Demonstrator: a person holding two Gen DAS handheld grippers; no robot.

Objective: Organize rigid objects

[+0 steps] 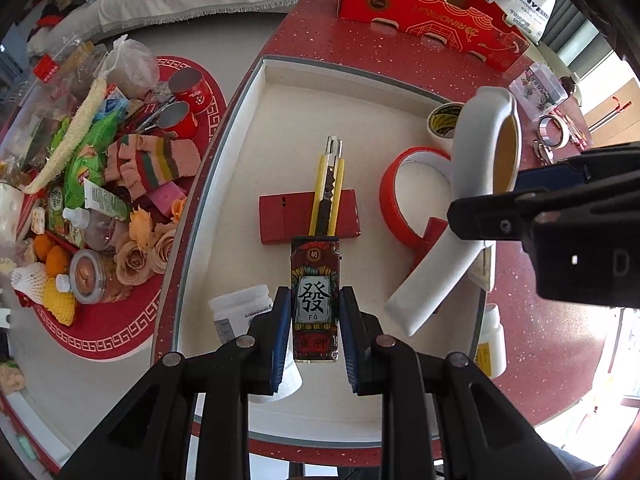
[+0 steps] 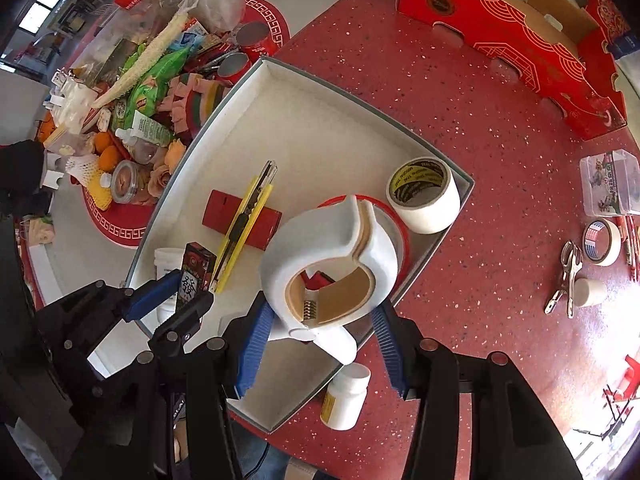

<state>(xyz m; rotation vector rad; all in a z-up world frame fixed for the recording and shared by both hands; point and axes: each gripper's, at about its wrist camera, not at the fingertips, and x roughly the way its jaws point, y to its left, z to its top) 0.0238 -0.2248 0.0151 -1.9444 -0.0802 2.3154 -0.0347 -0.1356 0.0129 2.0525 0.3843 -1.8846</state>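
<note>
Midway through a tidy-up, both grippers hung over a white tray (image 2: 434, 240) on the red counter (image 2: 480, 128). The left gripper (image 1: 315, 322) had its jaws closed on a small decorated box (image 1: 315, 300) printed with a mahjong character, held upright just above the tray floor; the right gripper (image 2: 320, 334) gripped a white tape dispenser (image 2: 332, 264) by its handle, poised over the tray's near corner.

Already in the tray lay a yellow utility knife (image 2: 248, 220) across a red rectangular box (image 2: 240, 220), a red tape ring (image 1: 412, 196), a roll of pale tape (image 2: 426, 192) and a white bottle (image 1: 240, 312) — a fair share of the job seemingly done. Still outside it were a white pill bottle (image 2: 346, 396) just beside the tray edge, plus, well apart, another tape roll (image 2: 602, 240), metal clips (image 2: 566, 280) and a clear plastic case (image 2: 612, 184). The two held items had yet to be set down.
</note>
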